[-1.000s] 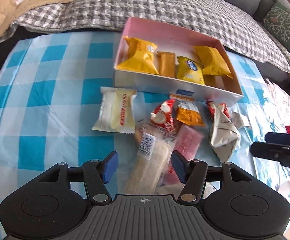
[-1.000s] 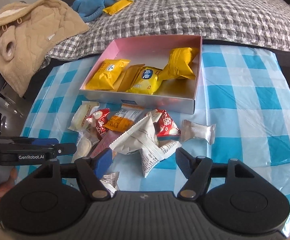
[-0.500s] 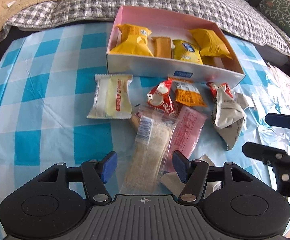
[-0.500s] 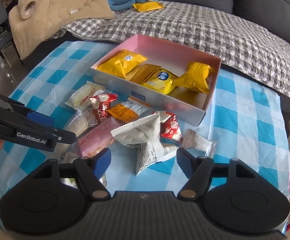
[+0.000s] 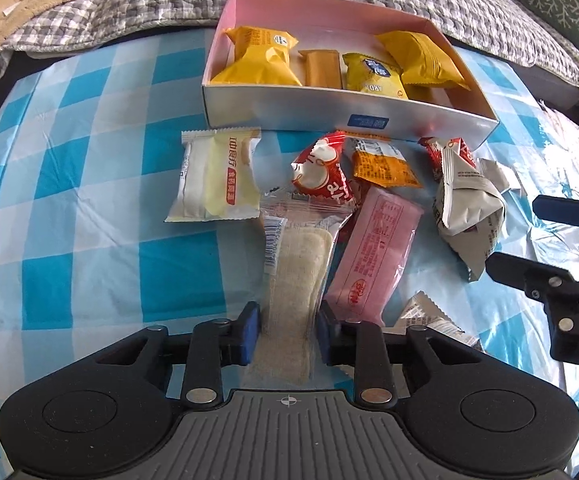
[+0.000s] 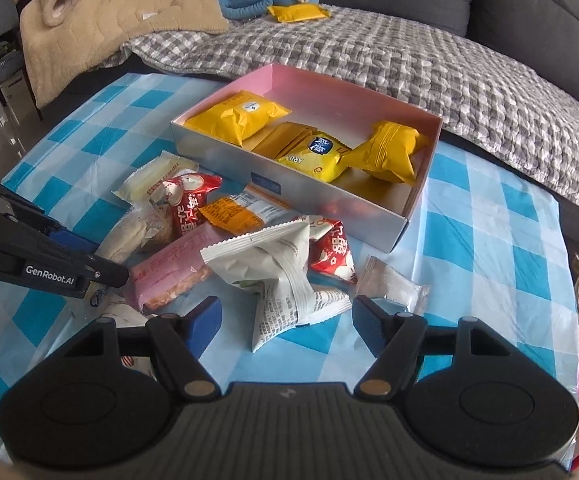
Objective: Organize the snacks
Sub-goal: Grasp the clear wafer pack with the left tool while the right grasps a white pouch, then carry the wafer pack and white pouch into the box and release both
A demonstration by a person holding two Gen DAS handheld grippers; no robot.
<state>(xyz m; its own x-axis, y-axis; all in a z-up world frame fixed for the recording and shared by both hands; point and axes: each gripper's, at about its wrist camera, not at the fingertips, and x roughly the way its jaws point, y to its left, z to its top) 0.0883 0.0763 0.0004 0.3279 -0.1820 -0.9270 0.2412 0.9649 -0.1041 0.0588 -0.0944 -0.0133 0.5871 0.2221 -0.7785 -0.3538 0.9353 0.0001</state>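
- Fingers of the left gripper [image 5: 286, 330] are closing on the clear-wrapped beige wafer bar [image 5: 295, 276], both blue pads against its sides; it lies near the surface's [image 5: 89, 184] near edge, just left of the pink packet [image 5: 373, 248].
- The pink-lined box [image 5: 329, 110] holding yellow snacks sits toward the far edge.
- Right-wrist view: the right gripper [image 6: 287, 320] hovers with fingers spread wide, gripping nothing, over the white crumpled packet [image 6: 277, 268] mid-surface.

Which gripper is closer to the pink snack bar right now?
Left. The left gripper is closing on the clear-wrapped cracker beside the pink snack bar; the right gripper sits farther off.
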